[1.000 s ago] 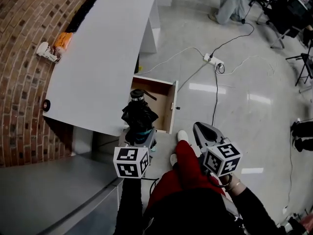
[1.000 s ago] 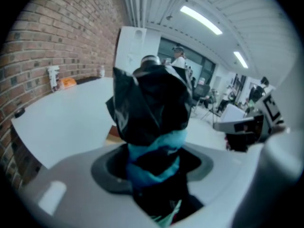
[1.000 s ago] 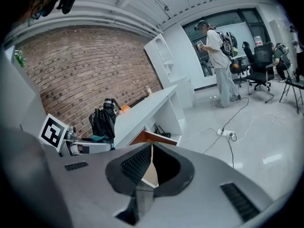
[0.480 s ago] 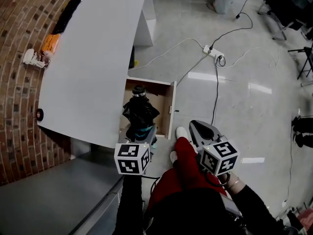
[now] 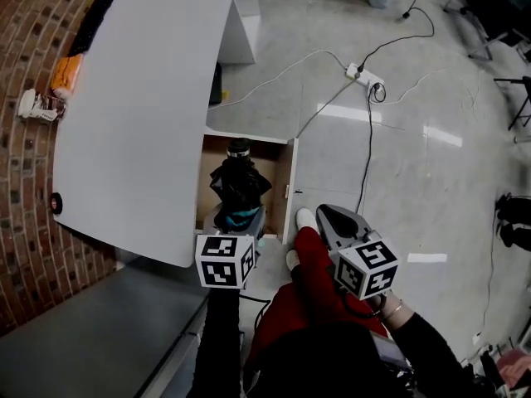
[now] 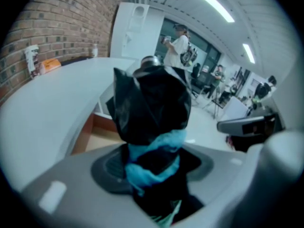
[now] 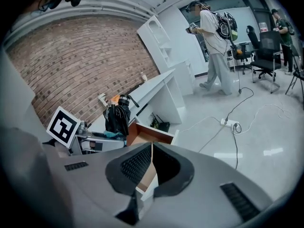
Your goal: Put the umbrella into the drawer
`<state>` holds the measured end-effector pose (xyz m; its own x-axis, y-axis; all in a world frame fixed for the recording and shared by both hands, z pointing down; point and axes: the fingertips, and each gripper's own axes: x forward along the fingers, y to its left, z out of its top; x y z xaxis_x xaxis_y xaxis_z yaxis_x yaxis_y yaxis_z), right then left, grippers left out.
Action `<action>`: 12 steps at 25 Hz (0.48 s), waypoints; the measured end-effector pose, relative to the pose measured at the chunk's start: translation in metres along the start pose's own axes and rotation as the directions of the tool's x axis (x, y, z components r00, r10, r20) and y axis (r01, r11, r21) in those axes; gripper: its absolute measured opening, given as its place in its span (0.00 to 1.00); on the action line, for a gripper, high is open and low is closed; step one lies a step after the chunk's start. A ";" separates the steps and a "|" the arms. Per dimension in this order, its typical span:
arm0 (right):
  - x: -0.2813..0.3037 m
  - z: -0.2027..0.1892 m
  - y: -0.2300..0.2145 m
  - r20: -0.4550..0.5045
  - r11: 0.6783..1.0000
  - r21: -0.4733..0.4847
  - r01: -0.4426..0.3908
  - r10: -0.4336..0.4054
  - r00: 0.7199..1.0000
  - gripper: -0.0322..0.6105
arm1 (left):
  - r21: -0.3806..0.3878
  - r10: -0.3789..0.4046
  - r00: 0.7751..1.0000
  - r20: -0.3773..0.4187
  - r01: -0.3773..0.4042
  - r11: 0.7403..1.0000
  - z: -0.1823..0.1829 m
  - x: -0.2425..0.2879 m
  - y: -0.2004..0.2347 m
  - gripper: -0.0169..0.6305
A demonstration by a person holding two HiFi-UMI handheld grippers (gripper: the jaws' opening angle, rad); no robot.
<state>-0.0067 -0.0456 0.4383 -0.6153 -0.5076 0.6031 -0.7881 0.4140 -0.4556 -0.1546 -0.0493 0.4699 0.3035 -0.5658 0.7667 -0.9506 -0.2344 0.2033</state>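
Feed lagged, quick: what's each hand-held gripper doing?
Left hand-held gripper: closed on the umbrella.
Right hand-held gripper: closed, empty.

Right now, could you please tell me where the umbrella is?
In the head view, left of centre, the black umbrella is clamped in the left tool, over the open drawer beside the white table edge.

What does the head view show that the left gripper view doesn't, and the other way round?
Head view only: the power strip and its cables on the floor. Left gripper view only: the left gripper with its pads pressed on the blue band of the umbrella, and a person standing in the background. Both: the black umbrella, the open drawer and the white tabletop.
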 end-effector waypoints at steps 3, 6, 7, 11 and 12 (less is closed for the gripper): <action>0.010 -0.002 -0.004 -0.021 1.000 0.002 0.000 0.000 1.000 0.07 | 0.006 -0.003 1.000 -0.028 0.004 1.000 -0.003 0.015 0.004 0.43; 0.018 -0.005 -0.007 -0.036 1.000 0.000 -0.001 0.001 0.999 0.07 | 0.014 -0.011 0.998 -0.059 0.012 1.000 -0.007 0.029 0.006 0.43; 0.020 -0.006 -0.009 -0.040 1.000 -0.003 0.000 0.000 0.999 0.07 | 0.017 -0.013 0.998 -0.068 0.015 1.000 -0.009 0.033 0.006 0.43; 0.032 -0.004 -0.020 -0.044 1.000 0.006 0.007 -0.007 0.999 0.07 | 0.032 -0.016 0.994 -0.105 0.019 0.999 -0.017 0.051 0.012 0.43; 0.035 -0.004 -0.022 -0.047 1.000 0.009 0.008 -0.008 0.999 0.07 | 0.033 -0.015 0.993 -0.115 0.019 0.999 -0.020 0.055 0.013 0.43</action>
<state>-0.0102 -0.0693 0.4721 -0.6075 -0.4752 0.6365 -0.7933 0.4027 -0.4566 -0.1517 -0.0679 0.5268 0.3078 -0.4679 0.8284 -0.9422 -0.2711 0.1970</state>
